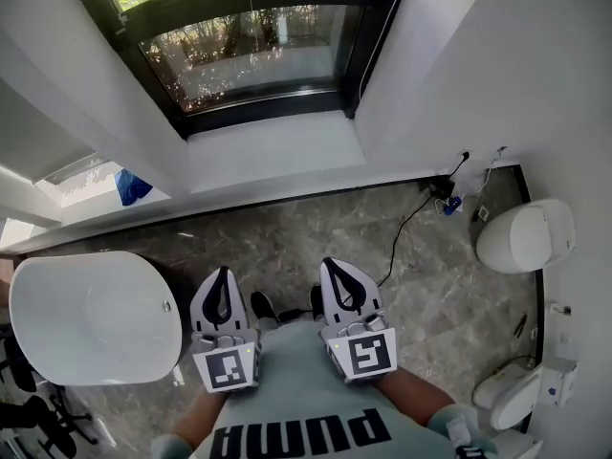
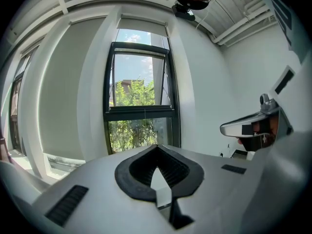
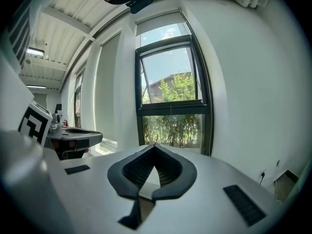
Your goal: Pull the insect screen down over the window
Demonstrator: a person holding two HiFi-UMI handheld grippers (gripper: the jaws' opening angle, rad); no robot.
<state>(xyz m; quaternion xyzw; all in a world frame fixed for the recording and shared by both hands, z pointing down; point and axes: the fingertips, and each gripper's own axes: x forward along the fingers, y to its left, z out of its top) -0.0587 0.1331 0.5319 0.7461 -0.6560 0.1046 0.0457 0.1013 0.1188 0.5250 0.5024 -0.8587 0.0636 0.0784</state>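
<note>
The tall black-framed window (image 2: 141, 106) stands ahead of me in both gripper views, with green trees behind its glass (image 3: 170, 96). A thin cord (image 3: 170, 112) hangs down the middle of the pane. No screen covers the glass. In the head view the window (image 1: 253, 51) is at the top, beyond a white sill (image 1: 277, 151). My left gripper (image 1: 222, 275) and right gripper (image 1: 332, 266) are held low in front of my body, side by side, pointing at the window. Both are shut with nothing between the fingers. The left gripper (image 2: 156, 147) and right gripper (image 3: 154, 145) are well short of the window.
A white rounded tub or table (image 1: 91, 318) stands at my left. A white rounded fixture (image 1: 526, 235) sits at the right wall. Cables and a plug (image 1: 445, 199) lie at the sill's right end. Marble floor (image 1: 287, 237) lies between me and the sill.
</note>
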